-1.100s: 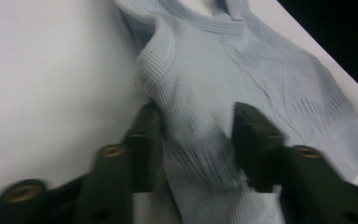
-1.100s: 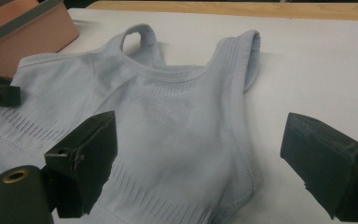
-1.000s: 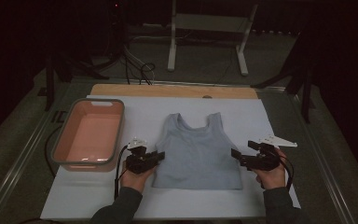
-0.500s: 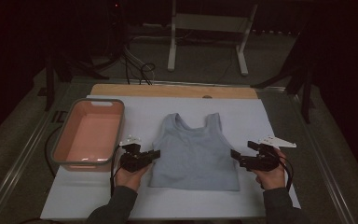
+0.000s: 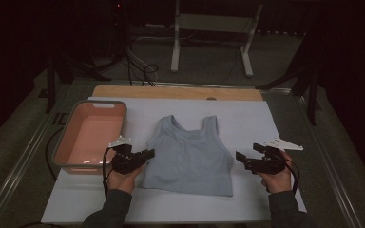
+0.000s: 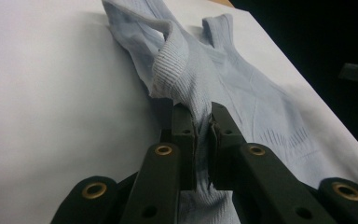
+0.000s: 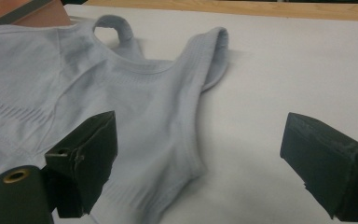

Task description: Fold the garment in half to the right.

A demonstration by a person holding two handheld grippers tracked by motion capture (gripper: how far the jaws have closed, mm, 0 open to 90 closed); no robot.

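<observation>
A light blue tank top (image 5: 190,152) lies flat on the white mat (image 5: 266,123), straps toward the far side. My left gripper (image 5: 147,155) is at its left side seam, and in the left gripper view the jaws (image 6: 200,114) are shut on a bunched fold of the fabric (image 6: 177,60), which rises off the mat. My right gripper (image 5: 240,159) sits just off the top's right side, open. In the right gripper view its jaws (image 7: 200,135) stand wide apart over the armhole edge of the top (image 7: 98,79), not touching it.
A pink basin (image 5: 100,102) stands on the mat left of the top, close beside my left hand. A wooden board (image 5: 171,91) runs along the mat's far edge. Beyond the table are a metal stand and cables on the floor.
My left gripper has shifted a little left and up with the top's side edge in it, drawing the lower left corner outward. The right gripper has stayed put.
</observation>
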